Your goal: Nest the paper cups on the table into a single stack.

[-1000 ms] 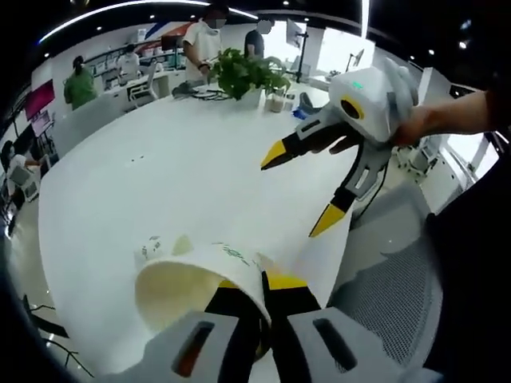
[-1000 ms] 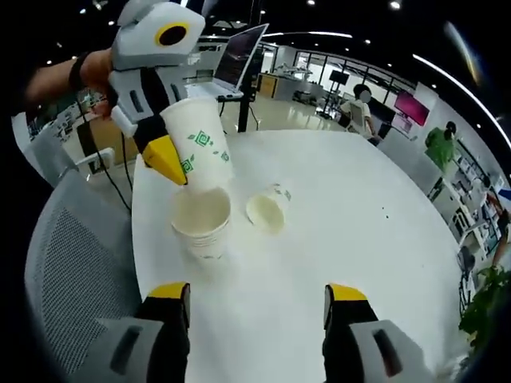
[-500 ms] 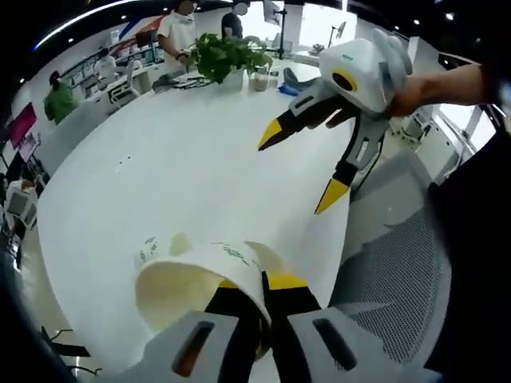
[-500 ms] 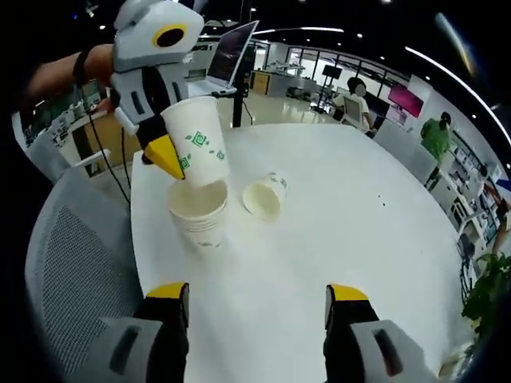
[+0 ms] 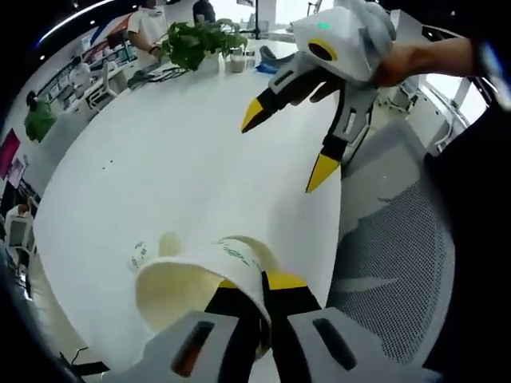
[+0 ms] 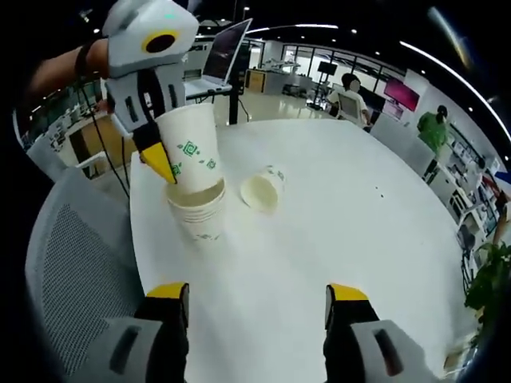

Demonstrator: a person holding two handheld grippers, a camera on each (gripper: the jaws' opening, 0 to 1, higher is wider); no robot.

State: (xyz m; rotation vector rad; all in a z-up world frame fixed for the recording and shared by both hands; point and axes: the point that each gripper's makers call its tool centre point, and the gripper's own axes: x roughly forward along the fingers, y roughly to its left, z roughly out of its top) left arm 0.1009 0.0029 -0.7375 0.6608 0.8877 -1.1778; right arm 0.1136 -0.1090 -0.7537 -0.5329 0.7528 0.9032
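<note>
In the left gripper view my left gripper point(image 5: 254, 294) is shut on the rim of a white paper cup point(image 5: 188, 283) with green print. The right gripper view shows that same cup point(image 6: 192, 150) lowered partly into the mouth of an upright stack of cups point(image 6: 200, 219) near the table edge, with the left gripper point(image 6: 160, 163) gripping its rim. Another cup point(image 6: 261, 189) lies on its side just right of the stack; in the left gripper view it point(image 5: 152, 249) peeks out beyond the held cup. My right gripper point(image 6: 257, 299) is open over bare table, also seen hovering open point(image 5: 283, 148) above the table.
The round white table point(image 6: 343, 223) stretches away to the right. A grey mesh chair point(image 6: 72, 247) stands at its near edge. A potted plant point(image 5: 196, 40) and people sit at the far side. A laptop point(image 6: 227, 52) stands on a table beyond.
The left gripper has lowered the held cup from above the stack into its mouth. The right gripper stays open, hovering.
</note>
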